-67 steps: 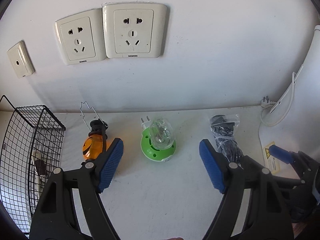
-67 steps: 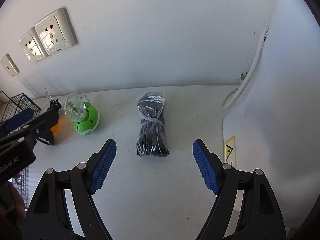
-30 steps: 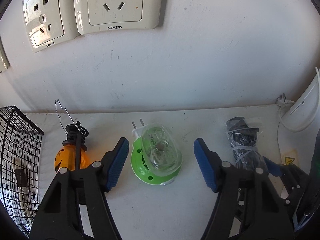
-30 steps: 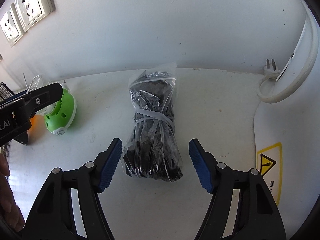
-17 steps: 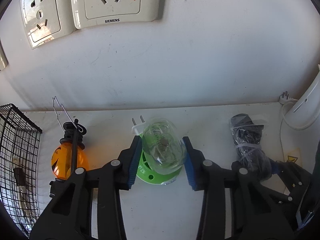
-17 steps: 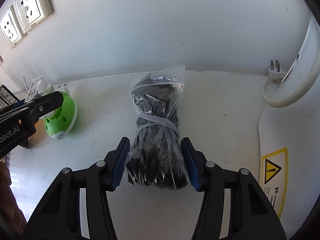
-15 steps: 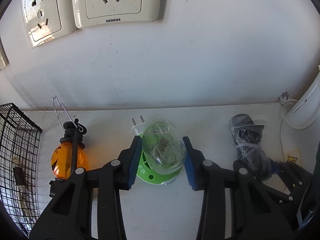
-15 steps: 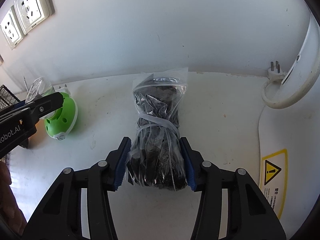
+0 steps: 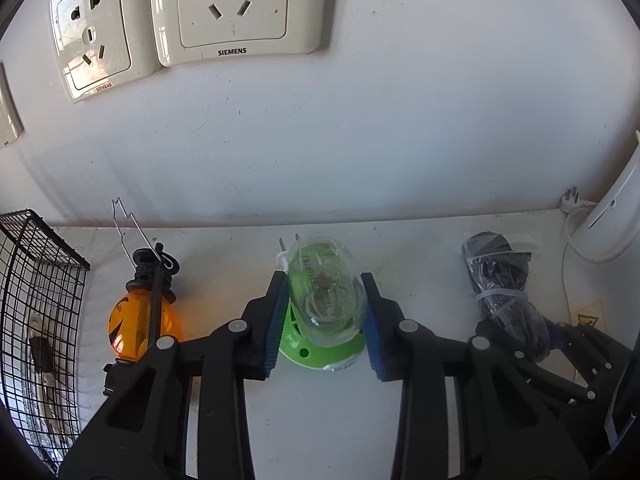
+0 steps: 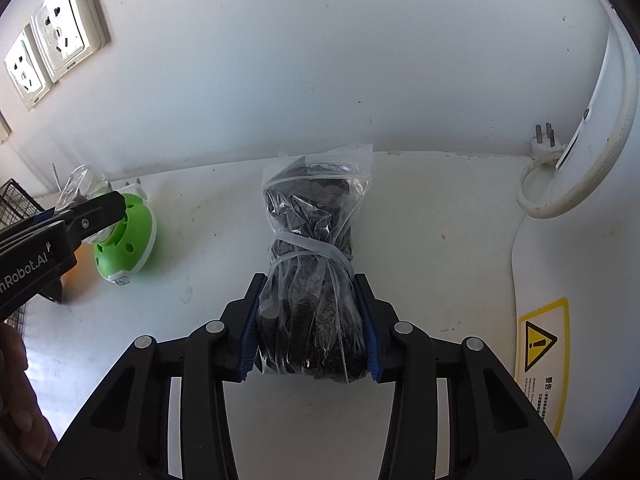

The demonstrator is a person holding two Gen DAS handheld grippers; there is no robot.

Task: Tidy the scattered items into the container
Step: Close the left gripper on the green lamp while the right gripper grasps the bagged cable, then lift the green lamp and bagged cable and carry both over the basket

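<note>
While both items rest on the white counter [image 9: 320, 420], the left gripper [image 9: 322, 312] clamps the green plug-in device [image 9: 320, 344] (by its clear dome); the right gripper [image 10: 310, 332] squeezes the bagged black cable [image 10: 310, 280].

Green plug-in lamp [image 9: 320, 344], bagged cable(?) [image 10: 312, 280] gripped.

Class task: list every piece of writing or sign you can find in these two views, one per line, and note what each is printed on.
"SIEMENS": wall socket.
"SIEMENS", smaller: neighbouring socket.
"nRobot.AI", cut off at the edge: left gripper.
Exclamation-mark warning triangle: yellow sticker; characters beneath too small to read.
Embossed lettering on clear dome: unreadable.
</note>
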